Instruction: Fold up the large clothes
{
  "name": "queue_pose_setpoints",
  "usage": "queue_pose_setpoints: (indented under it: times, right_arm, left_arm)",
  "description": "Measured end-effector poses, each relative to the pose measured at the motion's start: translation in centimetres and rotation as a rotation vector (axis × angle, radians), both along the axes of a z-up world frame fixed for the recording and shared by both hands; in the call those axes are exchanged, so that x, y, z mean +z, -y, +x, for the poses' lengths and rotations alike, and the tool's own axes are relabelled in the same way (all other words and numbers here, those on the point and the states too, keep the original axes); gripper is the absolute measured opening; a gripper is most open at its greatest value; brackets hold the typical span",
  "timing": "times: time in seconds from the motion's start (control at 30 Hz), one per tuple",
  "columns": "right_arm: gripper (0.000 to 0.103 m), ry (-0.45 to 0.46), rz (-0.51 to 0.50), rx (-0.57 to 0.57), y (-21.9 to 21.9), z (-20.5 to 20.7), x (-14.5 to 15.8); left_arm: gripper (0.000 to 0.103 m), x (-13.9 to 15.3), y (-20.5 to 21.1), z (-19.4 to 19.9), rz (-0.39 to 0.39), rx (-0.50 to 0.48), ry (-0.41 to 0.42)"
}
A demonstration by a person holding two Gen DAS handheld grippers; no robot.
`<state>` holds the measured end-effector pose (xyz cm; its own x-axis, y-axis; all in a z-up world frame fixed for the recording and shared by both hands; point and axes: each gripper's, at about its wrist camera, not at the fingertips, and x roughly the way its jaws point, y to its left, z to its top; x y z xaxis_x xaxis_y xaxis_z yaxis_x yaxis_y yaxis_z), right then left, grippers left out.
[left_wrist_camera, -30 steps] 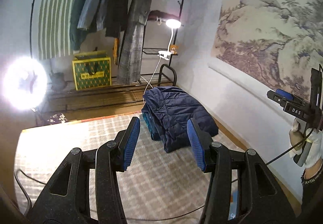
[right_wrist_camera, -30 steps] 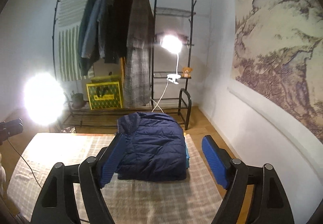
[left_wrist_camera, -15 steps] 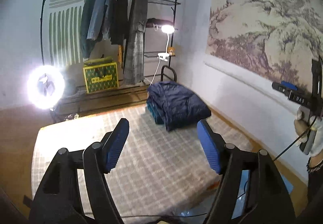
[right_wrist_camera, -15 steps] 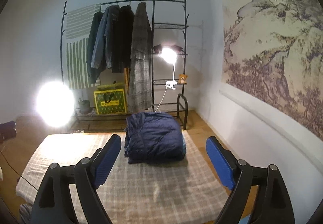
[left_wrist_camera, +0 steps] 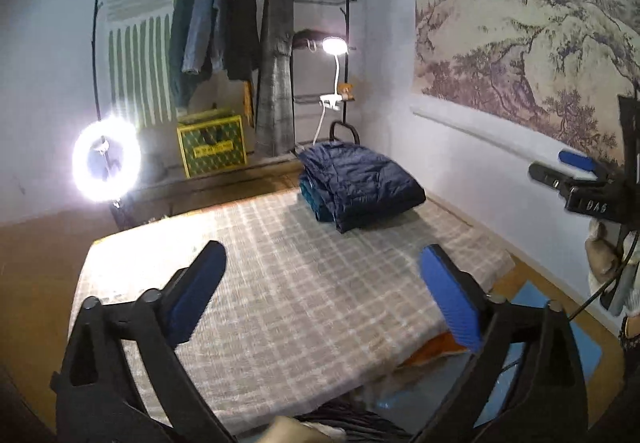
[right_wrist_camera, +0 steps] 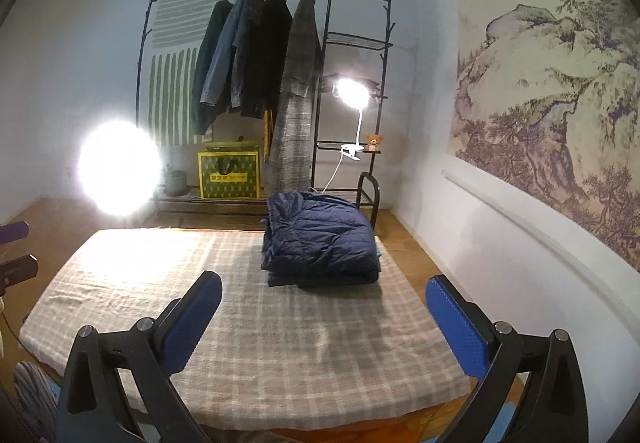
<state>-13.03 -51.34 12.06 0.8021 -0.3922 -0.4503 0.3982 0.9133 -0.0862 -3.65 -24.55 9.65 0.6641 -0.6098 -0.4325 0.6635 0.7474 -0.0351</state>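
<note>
Both pairs of jaws are standing wide apart and have just been opening, with nothing between them. The left gripper [left_wrist_camera: 322, 283], black-framed with blue padded fingers [left_wrist_camera: 196, 293], is hanging over the near part of the bed, its pads gaping above bare cloth. The right gripper [right_wrist_camera: 324, 317] is doing the same, its blue pads [right_wrist_camera: 456, 327] splayed to either side of the view and touching nothing.

Beneath them the beige-and-grey checked bedcover [right_wrist_camera: 256, 331] is lying flat across the mattress, with a few light creases near its left edge.

Out beyond the jaws, the navy-blue quilted puffer jacket [right_wrist_camera: 320, 239] is sitting folded into a thick, roughly rectangular bundle on the far right part of the bed, well apart from both grippers. Its stitched channels are running across the top layer, the layers are stacking fairly squarely, and the top is puffing up a little. From the left view the jacket [left_wrist_camera: 358, 183] is showing a teal-blue edge under its left side.

Further back, a black metal clothes rack [right_wrist_camera: 328, 83] is carrying dark hanging coats, a white clip-on lamp [right_wrist_camera: 352, 93] is shining from its shelves, and a bright ring light [left_wrist_camera: 106, 163] is glaring at the left. On the right of the left view, a gloved hand [left_wrist_camera: 604, 255] is holding the other gripper.
</note>
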Motion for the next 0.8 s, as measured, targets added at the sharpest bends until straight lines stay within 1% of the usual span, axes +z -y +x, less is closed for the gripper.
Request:
queue_pose_setpoints:
  times: [0.03, 0.17, 0.27, 0.5, 0.8]
  right_arm:
    - [0.103, -0.002, 0.007, 0.006, 0.0, 0.1, -0.1]
    - [0.103, -0.015, 0.024, 0.01, -0.5, 0.4, -0.9]
    - [0.103, -0.022, 0.037, 0.007, -0.5, 0.6, -1.3]
    - [0.103, -0.013, 0.044, -0.025, -0.5, 0.6, -2.1]
    - [0.103, -0.016, 0.053, -0.024, -0.1, 1.0, -2.4]
  left_arm:
    - [0.103, 0.0, -0.1, -0.4, -0.01, 0.006, 0.013]
    - [0.103, -0.1, 0.1, -0.9, 0.001, 0.018, 0.028]
    - [0.103, -0.2, 0.3, -1.1, -0.008, 0.022, 0.035]
    - [0.103, -1.1, 0.2, -0.5, -0.004, 0.043, 0.004]
    - [0.103, -1.3, -0.1, 0.1, -0.007, 0.06, -0.001]
